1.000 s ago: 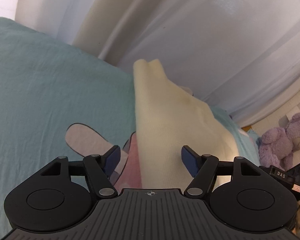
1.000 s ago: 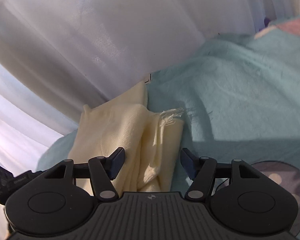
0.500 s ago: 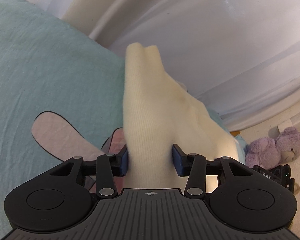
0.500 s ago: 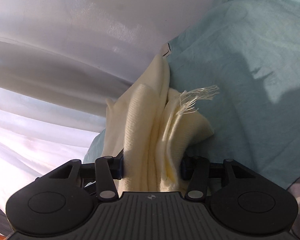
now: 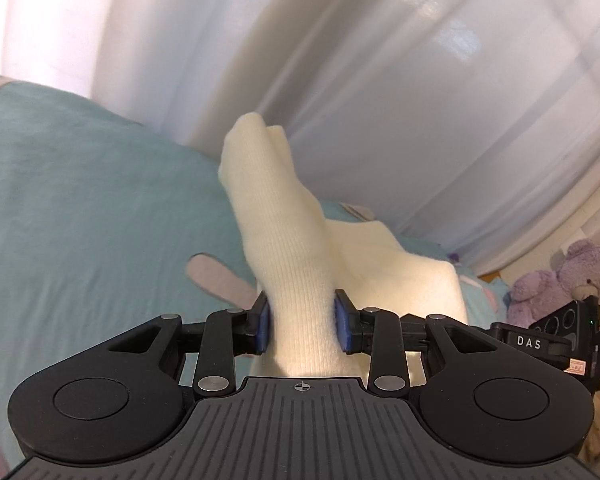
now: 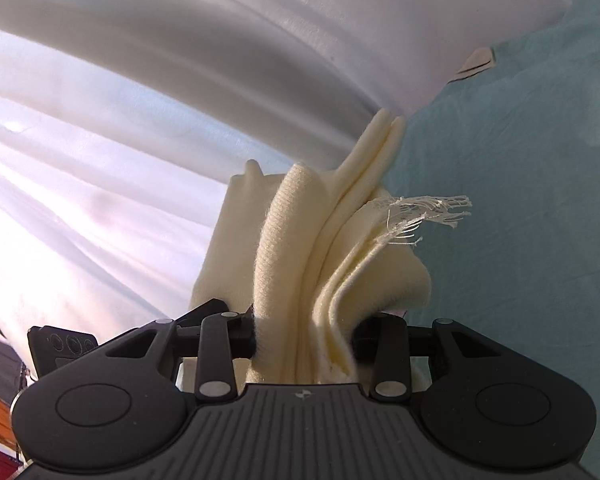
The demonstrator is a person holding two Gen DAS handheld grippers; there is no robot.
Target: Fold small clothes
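Bunching cream cloth (image 5: 300, 280) between closing fingers (image 5: 262, 326)

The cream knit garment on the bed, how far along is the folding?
Done: both tools have gathered the cream knit garment. In hand: the left tool is closing on a bunched section, and the right tool is closing on several layers near the frayed fringe, lifting them off the teal bedsheet. Left: no neat fold shows; the garment needs laying flat and folding over.
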